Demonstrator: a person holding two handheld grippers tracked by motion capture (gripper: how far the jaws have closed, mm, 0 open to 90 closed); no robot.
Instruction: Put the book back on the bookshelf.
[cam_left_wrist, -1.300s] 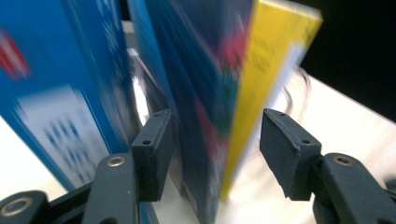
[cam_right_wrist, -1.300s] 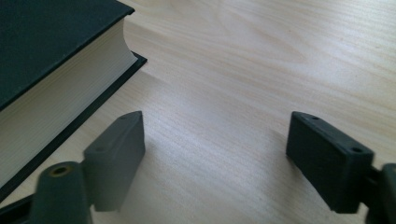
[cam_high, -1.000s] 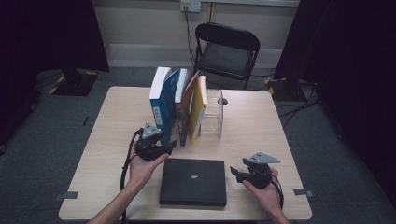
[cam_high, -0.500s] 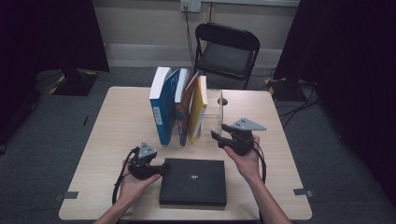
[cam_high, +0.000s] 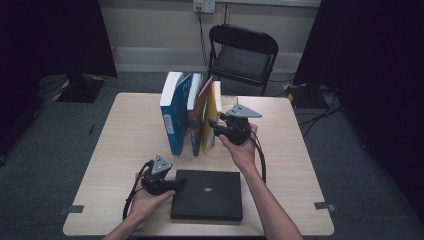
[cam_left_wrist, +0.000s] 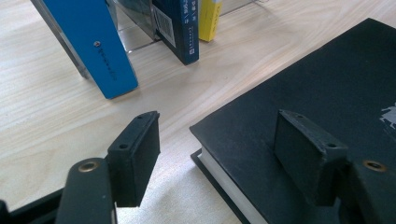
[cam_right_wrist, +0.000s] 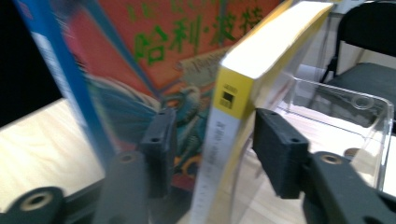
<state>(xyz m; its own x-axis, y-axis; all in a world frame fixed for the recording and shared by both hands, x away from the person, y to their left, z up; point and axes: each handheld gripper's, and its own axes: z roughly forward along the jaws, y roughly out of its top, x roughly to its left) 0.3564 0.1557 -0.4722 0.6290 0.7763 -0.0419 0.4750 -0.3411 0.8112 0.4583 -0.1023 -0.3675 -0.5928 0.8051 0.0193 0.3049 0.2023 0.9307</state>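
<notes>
A: Item, yellow book (cam_right_wrist: 243, 107): upright, rightmost in the row; our right gripper (cam_right_wrist: 212, 154) straddles its spine, jaws closing, not yet clamped.

B: Left gripper (cam_left_wrist: 217, 154): apart at the black book (cam_left_wrist: 327, 88); we square pads before squeezing.

Your right gripper (cam_high: 218, 128) has gone from the table's near edge, beside the black book (cam_high: 207, 194), up and across to the row of standing books. Its jaws have been closing and now sit on either side of the yellow book (cam_right_wrist: 233, 116). Your left gripper (cam_high: 172, 185) came down from the standing books to the black book's left edge, and its jaws have been opening over that corner.
</notes>
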